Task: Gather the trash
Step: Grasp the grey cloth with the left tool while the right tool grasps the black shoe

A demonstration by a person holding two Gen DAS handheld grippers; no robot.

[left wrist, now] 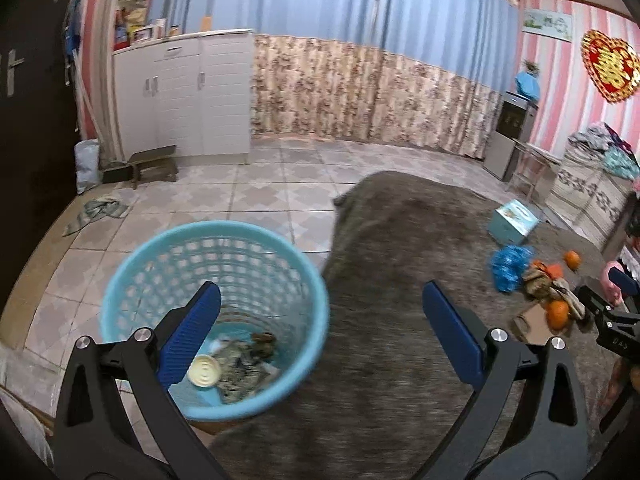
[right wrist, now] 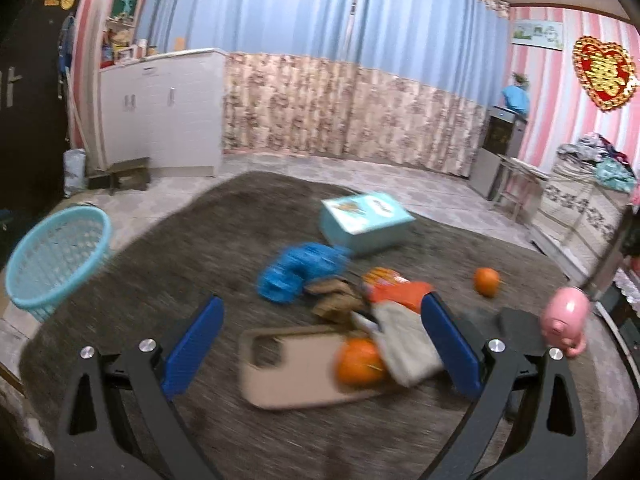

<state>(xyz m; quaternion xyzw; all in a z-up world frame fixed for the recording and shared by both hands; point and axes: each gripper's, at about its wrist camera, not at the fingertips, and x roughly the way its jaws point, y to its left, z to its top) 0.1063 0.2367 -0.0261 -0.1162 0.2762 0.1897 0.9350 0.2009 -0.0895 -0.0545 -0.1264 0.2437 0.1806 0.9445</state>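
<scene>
Sitting beside the rug, ahead-left of the wide-open, empty left gripper, the blue basket already holds scraps; the right gripper, jaws fully apart and empty, faces the litter pile just ahead, probably the next pick.

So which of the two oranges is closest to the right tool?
The orange lying on the beige phone case, between the tool's fingers; the other orange sits alone farther back.

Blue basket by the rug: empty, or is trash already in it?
Not empty. The left wrist view looks down into the blue basket: a round lid and crumpled wrappers lie on its bottom, well below the rim.
</scene>
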